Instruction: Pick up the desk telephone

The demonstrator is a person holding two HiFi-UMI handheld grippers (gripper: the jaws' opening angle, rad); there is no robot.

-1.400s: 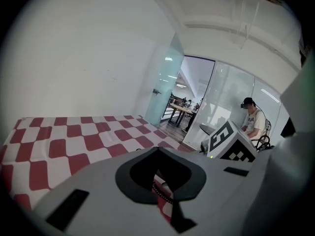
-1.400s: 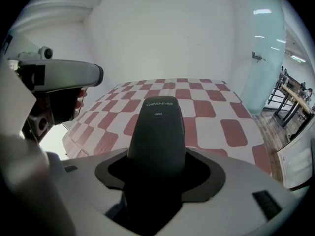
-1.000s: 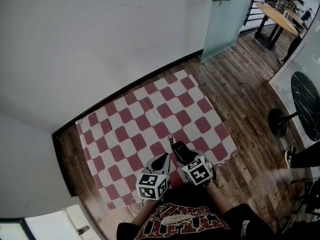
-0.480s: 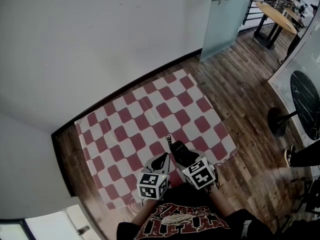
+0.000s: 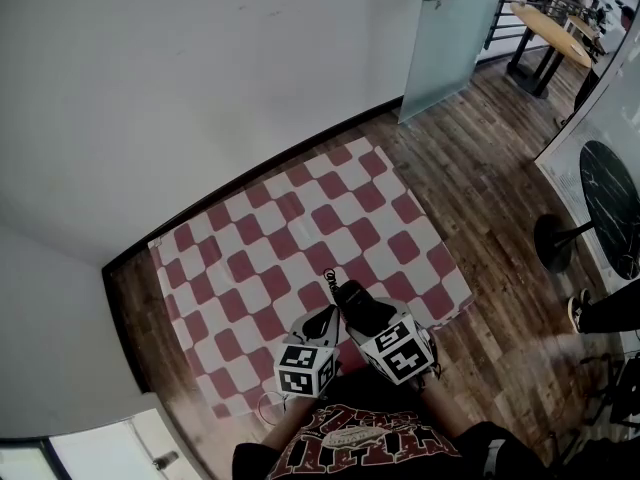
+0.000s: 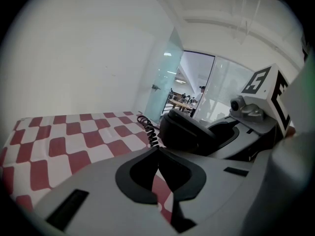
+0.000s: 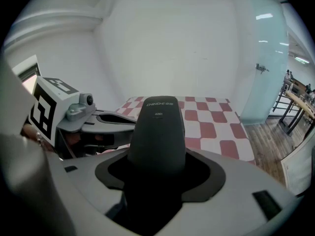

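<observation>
The black desk telephone (image 5: 355, 296) is held just above the near edge of a red and white checkered cloth (image 5: 300, 218). My right gripper (image 5: 364, 314) is shut on it. In the right gripper view the telephone (image 7: 157, 127) stands up between the jaws of the right gripper (image 7: 157, 168) and fills the gap. Its coiled cord (image 6: 147, 127) hangs at its left side. My left gripper (image 5: 324, 320) is just left of it. In the left gripper view the left gripper (image 6: 157, 150) has its tips together, with the telephone (image 6: 189, 132) to the right. I cannot make out whether the tips touch the cord.
White walls run along the cloth's far and left sides. A frosted glass door (image 5: 445, 38) stands at the back right. Wooden floor lies right of the cloth, with a round black table (image 5: 612, 208), a person's shoe (image 5: 578, 313) and a wooden table (image 5: 555, 28) farther off.
My right gripper has shifted the telephone slightly up and left, and the cord's end has moved with it. The left gripper has barely moved.
</observation>
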